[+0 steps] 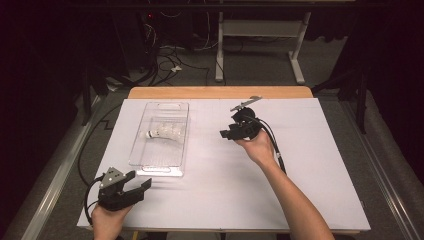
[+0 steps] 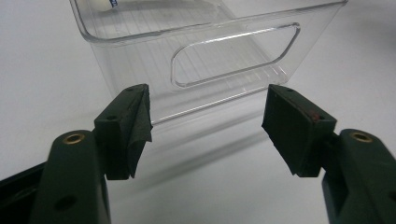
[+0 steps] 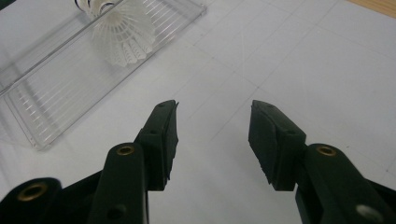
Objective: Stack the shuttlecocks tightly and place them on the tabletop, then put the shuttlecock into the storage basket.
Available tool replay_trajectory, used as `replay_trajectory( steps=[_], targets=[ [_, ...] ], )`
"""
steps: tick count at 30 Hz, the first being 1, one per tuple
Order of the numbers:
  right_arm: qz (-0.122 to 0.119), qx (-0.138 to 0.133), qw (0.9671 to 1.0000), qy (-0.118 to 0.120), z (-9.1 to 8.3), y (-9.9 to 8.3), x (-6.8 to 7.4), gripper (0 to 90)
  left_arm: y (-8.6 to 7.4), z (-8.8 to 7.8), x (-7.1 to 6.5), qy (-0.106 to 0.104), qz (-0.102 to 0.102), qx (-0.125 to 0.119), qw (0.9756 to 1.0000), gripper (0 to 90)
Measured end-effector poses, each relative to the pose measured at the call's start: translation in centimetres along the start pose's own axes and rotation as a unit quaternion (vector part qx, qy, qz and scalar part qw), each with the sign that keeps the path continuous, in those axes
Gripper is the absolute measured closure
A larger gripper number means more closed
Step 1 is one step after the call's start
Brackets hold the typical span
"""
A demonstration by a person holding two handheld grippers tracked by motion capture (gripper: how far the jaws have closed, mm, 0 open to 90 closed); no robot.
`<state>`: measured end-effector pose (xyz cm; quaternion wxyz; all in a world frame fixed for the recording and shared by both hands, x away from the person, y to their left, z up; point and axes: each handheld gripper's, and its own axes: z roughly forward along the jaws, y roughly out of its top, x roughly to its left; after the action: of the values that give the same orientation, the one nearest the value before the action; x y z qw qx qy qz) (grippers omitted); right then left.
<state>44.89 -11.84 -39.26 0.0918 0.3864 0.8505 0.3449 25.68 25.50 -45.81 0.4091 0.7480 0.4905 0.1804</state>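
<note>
- Your right hand-held gripper (image 1: 231, 131) is half open and empty, with the shuttlecock (image 1: 162, 133) in the clear tray (image 1: 150, 165) to its left in the high view.
- The shuttlecock's long axis runs left-right.
- Your left hand-held gripper (image 1: 141, 180), also open and empty, sits lower left, farther away.

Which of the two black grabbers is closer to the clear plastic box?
The left gripper: it sits just off the near end of the clear bin, jaws open. The right gripper hangs farther out, across bare white table.

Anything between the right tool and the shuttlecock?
Only bare white table and the clear bin's wall, per the right gripper view; shuttlecock lies inside.
</note>
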Motion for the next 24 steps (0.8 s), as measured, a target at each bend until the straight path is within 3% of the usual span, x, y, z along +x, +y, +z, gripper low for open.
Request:
replay_trajectory(
  steps=[24],
  targets=[
    [-0.002, -0.015, 0.9998, -0.008, -2.7, -2.2, -0.9, 52.5, 0.0, 0.0, -0.1, 0.002, 0.002, -0.001, 1.0, 33.1]
  ],
)
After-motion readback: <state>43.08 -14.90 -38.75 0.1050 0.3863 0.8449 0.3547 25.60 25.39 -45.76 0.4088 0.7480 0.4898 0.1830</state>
